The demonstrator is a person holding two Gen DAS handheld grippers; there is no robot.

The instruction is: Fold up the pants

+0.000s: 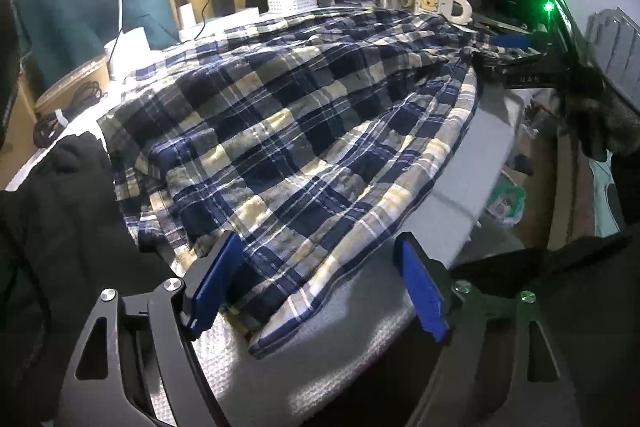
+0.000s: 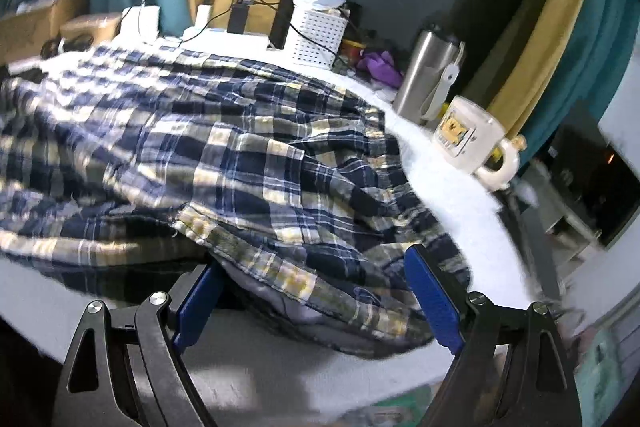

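Two spread jaws on each hand-held gripper, left (image 1: pixel 320 283) and right (image 2: pixel 316 299), straddle the plaid pants (image 1: pixel 288 131) hem ahead; we should pinch both layers squarely.

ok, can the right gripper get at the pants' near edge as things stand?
Probably yes. The right gripper is open, and the near edge of the plaid pants lies between its blue fingers with nothing in front of it. The mug sits well off to the side.

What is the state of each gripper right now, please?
Left gripper: open, fingers astride the near edge of the plaid pants, gripping nothing.
Right gripper: open, straddling a bunched pants edge, not clamped.
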